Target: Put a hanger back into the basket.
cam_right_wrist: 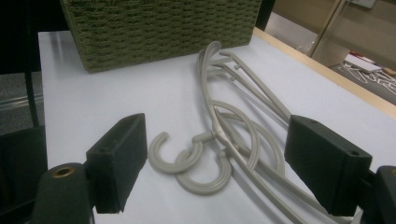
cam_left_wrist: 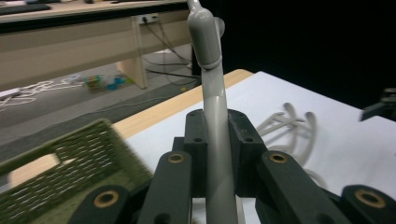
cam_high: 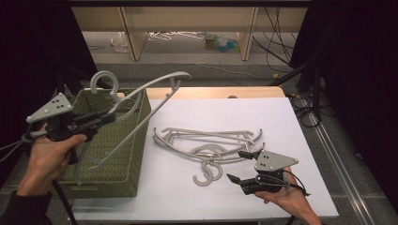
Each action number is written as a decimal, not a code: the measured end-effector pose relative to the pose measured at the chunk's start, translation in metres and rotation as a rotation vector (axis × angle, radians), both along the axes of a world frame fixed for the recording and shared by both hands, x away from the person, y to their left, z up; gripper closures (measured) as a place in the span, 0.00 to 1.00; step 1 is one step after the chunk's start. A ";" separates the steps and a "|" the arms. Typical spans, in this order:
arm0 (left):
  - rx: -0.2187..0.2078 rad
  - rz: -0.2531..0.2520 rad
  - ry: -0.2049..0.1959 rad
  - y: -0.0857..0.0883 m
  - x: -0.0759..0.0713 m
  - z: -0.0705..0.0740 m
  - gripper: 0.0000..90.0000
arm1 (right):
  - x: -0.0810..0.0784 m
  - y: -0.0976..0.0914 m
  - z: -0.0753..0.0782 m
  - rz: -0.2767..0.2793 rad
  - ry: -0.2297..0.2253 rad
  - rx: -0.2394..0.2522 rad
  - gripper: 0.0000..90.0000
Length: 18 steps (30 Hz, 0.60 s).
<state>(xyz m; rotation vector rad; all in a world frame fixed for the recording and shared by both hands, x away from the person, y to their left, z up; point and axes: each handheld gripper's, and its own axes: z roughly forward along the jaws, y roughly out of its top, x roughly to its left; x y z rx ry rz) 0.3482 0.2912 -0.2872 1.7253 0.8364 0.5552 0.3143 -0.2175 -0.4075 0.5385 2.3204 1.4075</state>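
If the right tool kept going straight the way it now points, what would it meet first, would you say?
Most likely the pile of grey hangers on the white table: their two hooks lie just ahead of the right tool, whose jaws stand open. The green basket lies farther off; depth is hard to judge.

One grey hanger (cam_high: pixel 141 93) is lifted at the left, two more hangers (cam_high: pixel 206 140) lie on the white surface (cam_high: pixel 187 197), beside one green woven basket (cam_high: pixel 126 140).

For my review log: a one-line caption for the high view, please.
Left gripper holds a grey hanger above the green basket; right gripper open beside piled hangers.
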 end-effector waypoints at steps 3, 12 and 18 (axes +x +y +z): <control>0.014 0.036 -0.010 0.023 0.006 -0.006 0.88 | 0.001 -0.001 0.000 0.005 0.015 -0.010 0.25; 0.000 0.097 -0.018 0.062 0.010 -0.024 0.88 | 0.002 0.000 -0.002 0.004 0.024 -0.015 0.25; 0.016 0.123 -0.018 0.083 0.019 -0.033 0.88 | 0.002 0.001 -0.004 0.005 0.025 -0.016 0.25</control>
